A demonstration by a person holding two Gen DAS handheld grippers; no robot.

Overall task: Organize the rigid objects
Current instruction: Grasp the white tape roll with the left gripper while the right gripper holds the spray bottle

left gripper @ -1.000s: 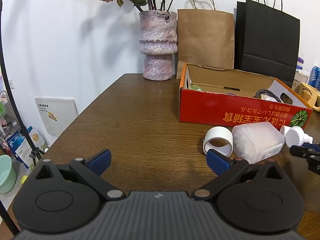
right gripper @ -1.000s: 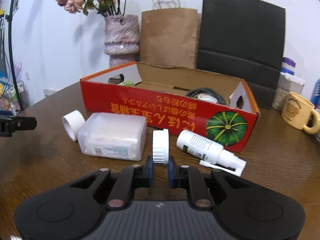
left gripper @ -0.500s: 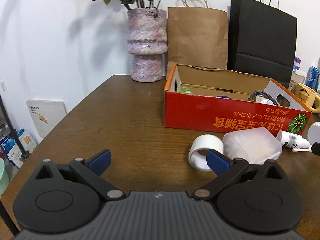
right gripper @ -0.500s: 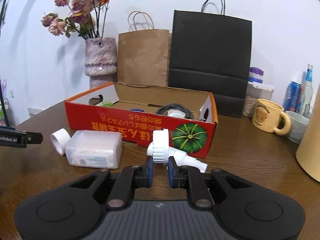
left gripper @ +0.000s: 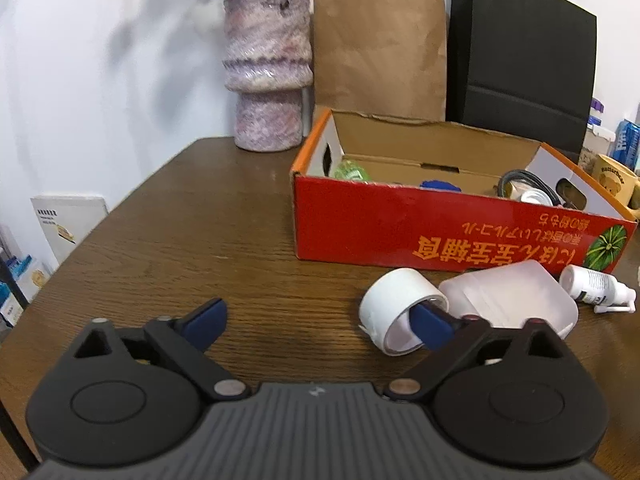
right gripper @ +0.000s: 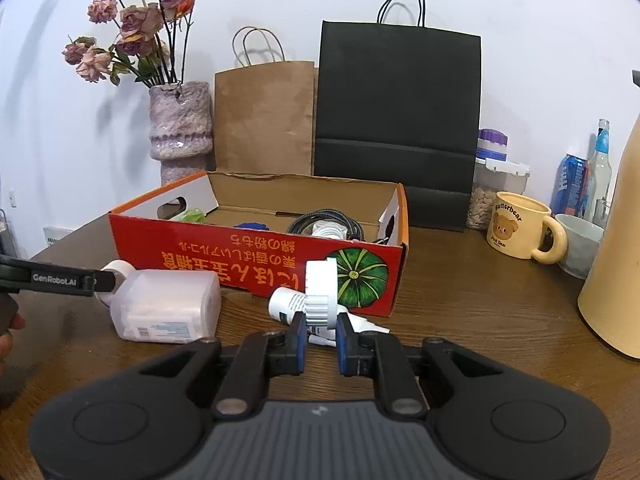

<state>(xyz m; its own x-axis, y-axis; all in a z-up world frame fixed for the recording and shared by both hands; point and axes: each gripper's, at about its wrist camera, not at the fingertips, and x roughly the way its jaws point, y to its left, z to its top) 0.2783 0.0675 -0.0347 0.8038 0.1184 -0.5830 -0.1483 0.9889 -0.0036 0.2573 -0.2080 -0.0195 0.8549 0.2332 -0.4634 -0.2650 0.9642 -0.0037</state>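
Gripping one white cap [right gripper: 320,294], right gripper [right gripper: 321,340], one red box [right gripper: 256,256]

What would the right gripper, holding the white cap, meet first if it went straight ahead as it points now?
Probably the spray bottle lying just ahead of the right gripper and its white cap, then the red box. Depth is uncertain.

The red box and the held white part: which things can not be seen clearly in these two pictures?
- Red box contents, both views: the front wall hides all but the tops of a cable and green and blue items.
- White ribbed cap, right wrist: seen edge-on, its face is unreadable.
- Spray bottle, right wrist: the cap and right gripper cover its nozzle.
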